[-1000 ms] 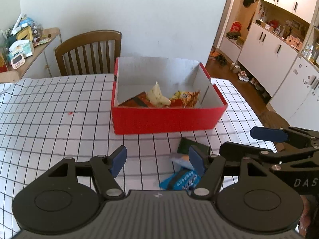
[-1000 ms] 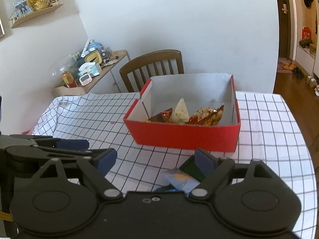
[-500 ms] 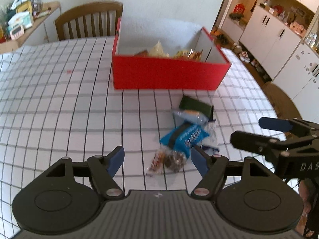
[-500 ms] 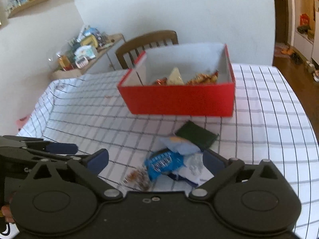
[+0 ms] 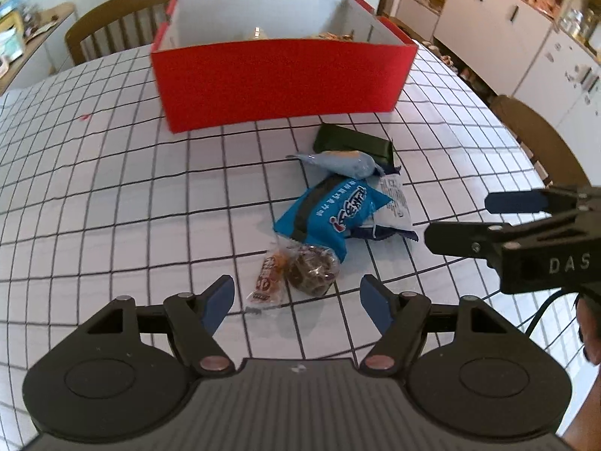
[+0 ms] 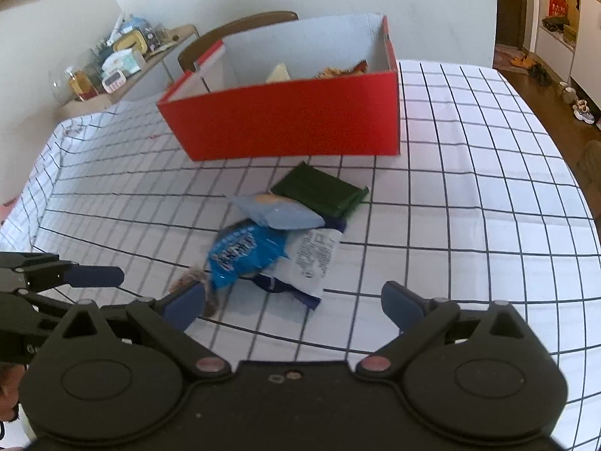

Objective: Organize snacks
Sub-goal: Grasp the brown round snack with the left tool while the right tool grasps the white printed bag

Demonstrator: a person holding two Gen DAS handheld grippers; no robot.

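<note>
A red box [image 5: 278,82] with a white inside stands on the checked tablecloth and holds several snacks; it also shows in the right wrist view [image 6: 293,120]. In front of it lies a pile of snack packets: a dark green packet [image 5: 353,143], a pale blue packet [image 5: 338,161], a bright blue packet [image 5: 330,214], a white packet [image 6: 313,259] and a small clear-wrapped brown snack [image 5: 308,270]. My left gripper [image 5: 296,302] is open and empty just short of the clear-wrapped snack. My right gripper [image 6: 293,302] is open and empty just short of the pile.
A wooden chair [image 5: 124,18] stands behind the table. A side shelf with clutter [image 6: 112,67] is at the far left. White cabinets [image 5: 507,26] and a second chair [image 5: 541,143] are to the right. The table edge runs along the right side.
Both grippers have tilted down and moved closer to the snack pile. The pile now lies just ahead of both sets of fingertips. Both grippers stay open.
</note>
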